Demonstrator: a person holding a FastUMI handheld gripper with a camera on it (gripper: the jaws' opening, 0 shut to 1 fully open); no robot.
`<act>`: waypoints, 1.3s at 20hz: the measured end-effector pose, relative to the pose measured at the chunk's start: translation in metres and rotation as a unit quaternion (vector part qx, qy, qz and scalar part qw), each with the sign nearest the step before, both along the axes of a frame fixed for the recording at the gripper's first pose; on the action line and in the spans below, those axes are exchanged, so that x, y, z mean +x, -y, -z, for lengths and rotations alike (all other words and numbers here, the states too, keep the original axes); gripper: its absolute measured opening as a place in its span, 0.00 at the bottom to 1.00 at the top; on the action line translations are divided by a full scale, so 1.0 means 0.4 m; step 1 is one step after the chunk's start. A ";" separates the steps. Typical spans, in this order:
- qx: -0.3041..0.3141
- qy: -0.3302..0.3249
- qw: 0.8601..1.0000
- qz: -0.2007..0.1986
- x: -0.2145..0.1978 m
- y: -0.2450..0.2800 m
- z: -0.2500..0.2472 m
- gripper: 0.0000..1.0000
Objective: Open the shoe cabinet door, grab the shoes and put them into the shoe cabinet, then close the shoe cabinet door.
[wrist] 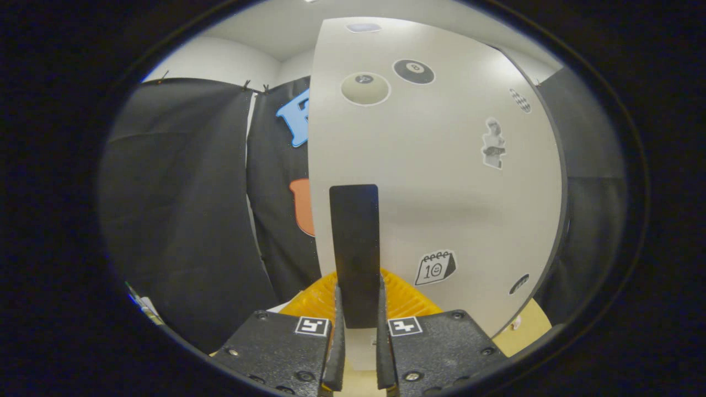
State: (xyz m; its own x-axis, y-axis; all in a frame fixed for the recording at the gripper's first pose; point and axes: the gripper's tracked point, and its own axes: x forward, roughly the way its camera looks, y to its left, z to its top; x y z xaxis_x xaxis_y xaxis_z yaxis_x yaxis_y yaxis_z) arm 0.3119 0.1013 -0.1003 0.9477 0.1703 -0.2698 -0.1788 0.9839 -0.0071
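The hand-held gripper [357, 331] has two blocky textured housings, each bearing a square black-and-white marker beside the fingers [335, 353], plus several round screws.

A pale tan surface [527, 326] lies low down. A yellow ribbed thing [411, 298] sits on it, behind the black handle [356, 248] that the gripper [358, 292] squeezes.

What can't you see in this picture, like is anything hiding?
- The inside of the shoe cabinet: the white door stands in front of it in the gripper view.
- The shoes: an orange ridged thing peeks out beyond the claw, mostly covered by the door and its black handle; I cannot tell what it is.
- The lower end of the handle: the claw's fingers close around it.
- The stickers' small details: too tiny and bent by the lens.
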 end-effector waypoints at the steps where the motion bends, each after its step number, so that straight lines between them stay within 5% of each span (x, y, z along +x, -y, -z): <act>1: 0.000 0.001 1.000 -0.005 -0.005 0.002 -0.001 0.26; 16: 0.024 0.034 0.997 -0.070 -0.068 0.060 -0.019 0.25; 26: 0.012 0.068 0.997 -0.040 -0.120 0.136 -0.043 0.24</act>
State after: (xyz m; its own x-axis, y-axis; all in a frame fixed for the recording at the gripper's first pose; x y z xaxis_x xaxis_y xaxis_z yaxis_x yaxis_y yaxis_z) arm 0.2638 0.0468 -0.0830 0.9583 0.2526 -0.1336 -0.2565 0.9665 -0.0127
